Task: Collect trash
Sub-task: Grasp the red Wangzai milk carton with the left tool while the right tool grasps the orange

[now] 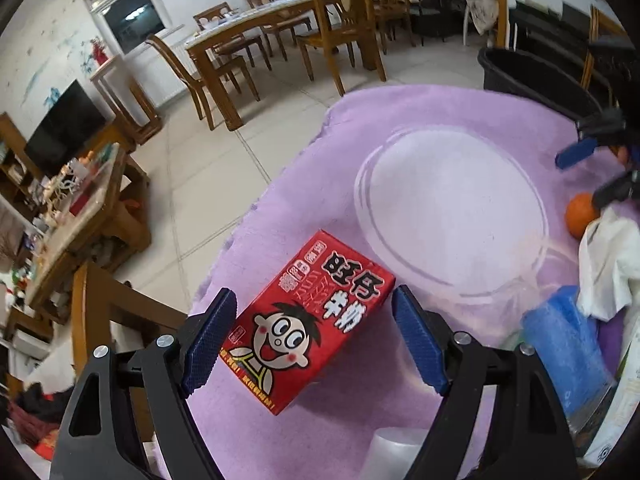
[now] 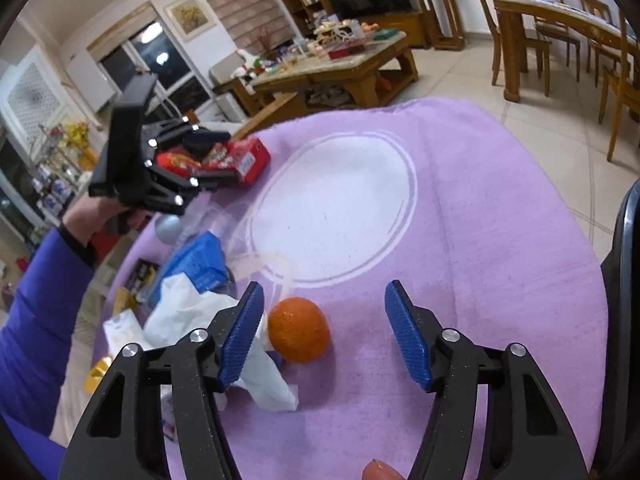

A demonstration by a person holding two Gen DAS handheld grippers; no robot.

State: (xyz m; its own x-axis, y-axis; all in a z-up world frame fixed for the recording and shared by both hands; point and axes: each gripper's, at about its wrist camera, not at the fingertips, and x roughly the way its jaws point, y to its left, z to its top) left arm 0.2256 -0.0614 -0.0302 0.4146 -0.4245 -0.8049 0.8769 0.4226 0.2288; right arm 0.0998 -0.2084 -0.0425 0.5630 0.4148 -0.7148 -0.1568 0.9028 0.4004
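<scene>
A red milk carton (image 1: pixel 308 320) with a cartoon face lies on the purple tablecloth (image 1: pixel 440 120). My left gripper (image 1: pixel 316 336) is open with its blue pads on either side of the carton, not pressing it. The carton also shows in the right wrist view (image 2: pixel 240 160) under the left gripper (image 2: pixel 208 160). My right gripper (image 2: pixel 324 332) is open and empty, with an orange (image 2: pixel 298 330) between its fingers, closer to the left one. A crumpled white tissue (image 2: pixel 224 328) lies just left of the orange. The right gripper shows at the right edge of the left wrist view (image 1: pixel 600 172).
A blue packet (image 2: pixel 198 260), clear plastic wrap (image 2: pixel 224 220) and several other wrappers lie at the table's left side. A black bin (image 1: pixel 532 76) stands beyond the far table edge. Wooden dining chairs (image 1: pixel 340 28) and a cluttered coffee table (image 2: pixel 332 64) stand further off.
</scene>
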